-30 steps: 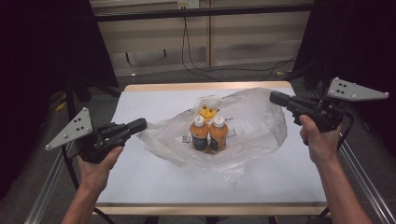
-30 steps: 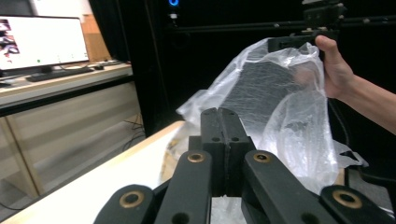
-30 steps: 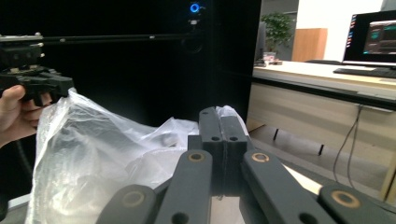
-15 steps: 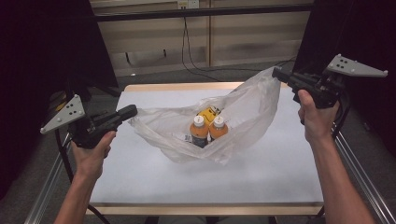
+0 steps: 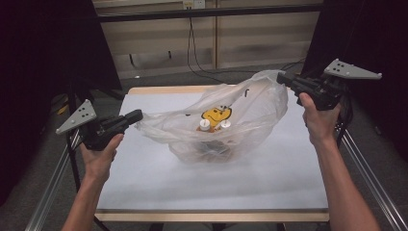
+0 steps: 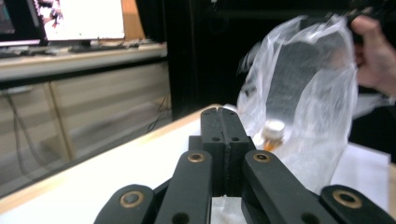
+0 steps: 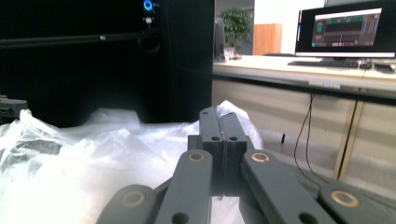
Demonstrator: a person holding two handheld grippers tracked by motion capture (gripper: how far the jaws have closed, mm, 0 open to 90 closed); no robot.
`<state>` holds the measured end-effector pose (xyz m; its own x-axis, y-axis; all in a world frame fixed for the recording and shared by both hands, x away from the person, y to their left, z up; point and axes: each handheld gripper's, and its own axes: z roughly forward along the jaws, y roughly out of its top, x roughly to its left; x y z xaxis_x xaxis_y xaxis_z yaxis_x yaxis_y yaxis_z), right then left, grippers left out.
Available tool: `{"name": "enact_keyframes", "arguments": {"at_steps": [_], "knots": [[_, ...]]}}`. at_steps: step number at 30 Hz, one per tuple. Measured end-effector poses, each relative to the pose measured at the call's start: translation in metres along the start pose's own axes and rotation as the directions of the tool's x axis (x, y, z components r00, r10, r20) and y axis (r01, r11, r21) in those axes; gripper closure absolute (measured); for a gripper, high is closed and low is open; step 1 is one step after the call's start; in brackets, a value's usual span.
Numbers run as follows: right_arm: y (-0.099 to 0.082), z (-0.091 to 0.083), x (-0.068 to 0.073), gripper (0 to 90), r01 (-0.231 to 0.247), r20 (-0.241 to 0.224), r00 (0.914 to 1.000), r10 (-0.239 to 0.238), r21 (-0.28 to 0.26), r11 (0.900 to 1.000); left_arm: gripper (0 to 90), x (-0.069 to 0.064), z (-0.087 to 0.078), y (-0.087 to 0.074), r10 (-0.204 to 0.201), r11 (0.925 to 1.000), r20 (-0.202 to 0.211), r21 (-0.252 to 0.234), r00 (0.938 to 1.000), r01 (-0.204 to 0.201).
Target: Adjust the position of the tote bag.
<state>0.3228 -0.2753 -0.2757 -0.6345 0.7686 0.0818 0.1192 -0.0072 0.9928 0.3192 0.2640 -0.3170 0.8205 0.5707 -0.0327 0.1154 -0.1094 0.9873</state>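
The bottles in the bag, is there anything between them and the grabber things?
Yes, the clear plastic bag itself. The two white-capped bottles sit inside it, and the left gripper and right gripper each pinch the film at opposite ends, well away from the bottles.

No legible text, label, brand or number appears in any view. The plastic bag (image 5: 250, 108) carries a yellow printed graphic (image 5: 216, 115) with dark marks, unreadable. The monitor (image 7: 344, 32) at 1 o'clock shows content too small to read.
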Motion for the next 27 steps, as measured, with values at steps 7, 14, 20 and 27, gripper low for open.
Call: {"name": "enact_keyframes", "arguments": {"at_steps": [7,14,20,27], "knots": [[-0.023,0.006,-0.009,90.0,-0.021,0.008,0.9998,0.020,0.052,0.9984,90.0,0.016,0.012,-0.027,-0.057,0.9968,-0.013,0.055,0.9983,0.058],[-0.044,0.008,-0.012,90.0,-0.048,0.026,0.9986,0.046,0.106,0.9932,90.0,0.022,0.012,-0.044,-0.066,0.9912,-0.005,0.115,0.9978,0.066],[-0.068,0.005,-0.018,90.0,-0.076,0.043,0.9966,0.070,0.148,0.9861,90.0,0.027,0.013,-0.062,-0.088,0.9786,-0.015,0.186,0.9960,0.089],[-0.096,0.000,-0.019,90.0,-0.089,0.061,0.9951,0.077,0.216,0.9724,90.0,0.028,0.020,-0.086,-0.084,0.9527,-0.001,0.293,0.9965,0.081]]}}
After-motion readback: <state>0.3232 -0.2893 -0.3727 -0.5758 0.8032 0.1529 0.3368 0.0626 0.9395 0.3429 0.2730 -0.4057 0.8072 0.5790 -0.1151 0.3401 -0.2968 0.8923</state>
